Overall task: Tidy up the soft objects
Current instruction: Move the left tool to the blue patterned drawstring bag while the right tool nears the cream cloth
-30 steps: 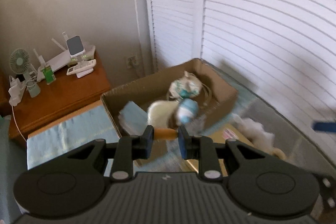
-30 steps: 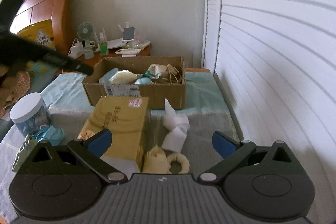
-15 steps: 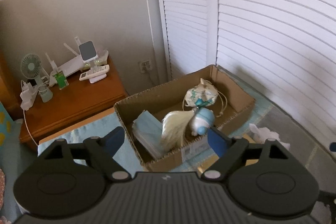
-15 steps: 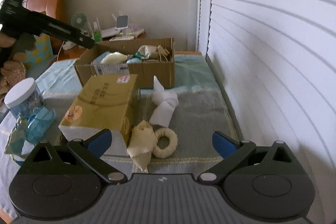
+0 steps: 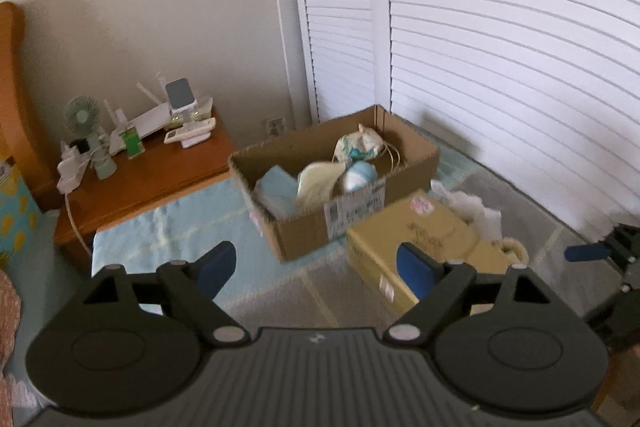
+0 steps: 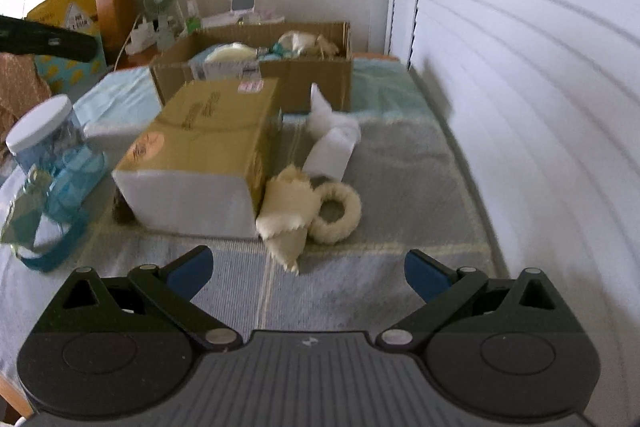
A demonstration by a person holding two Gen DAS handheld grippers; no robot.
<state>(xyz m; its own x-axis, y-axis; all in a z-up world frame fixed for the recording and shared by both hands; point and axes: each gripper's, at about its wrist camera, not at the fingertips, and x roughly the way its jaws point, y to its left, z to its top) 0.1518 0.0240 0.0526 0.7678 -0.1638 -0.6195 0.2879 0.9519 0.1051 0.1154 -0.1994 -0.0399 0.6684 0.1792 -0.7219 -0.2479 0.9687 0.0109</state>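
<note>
The left gripper (image 5: 316, 267) has its two fingers spread wide with nothing between them; they have just been opening. It sits back from the open cardboard box (image 5: 360, 211), which is farther off on the bed. Inside that box lie soft things: a blue folded cloth (image 5: 278, 187), a cream pouch (image 5: 318, 179), a small blue and white ball (image 5: 360, 175) and a patterned bag (image 5: 358, 147). So that part looks done. The right gripper (image 6: 308, 273) also has its fingers wide apart and holds nothing. It points down at the soft things not yet put away, just ahead of it on the grey blanket (image 6: 400, 187): a cream cloth piece (image 6: 286, 203), touching a fluffy ring (image 6: 335, 213), and a white rolled cloth (image 6: 332, 143) a bit farther. A closed yellow box (image 6: 208, 131) stands to their left. A clear jar (image 6: 44, 135) stands far left. I think the right gripper should pick up the cream cloth next.
</note>
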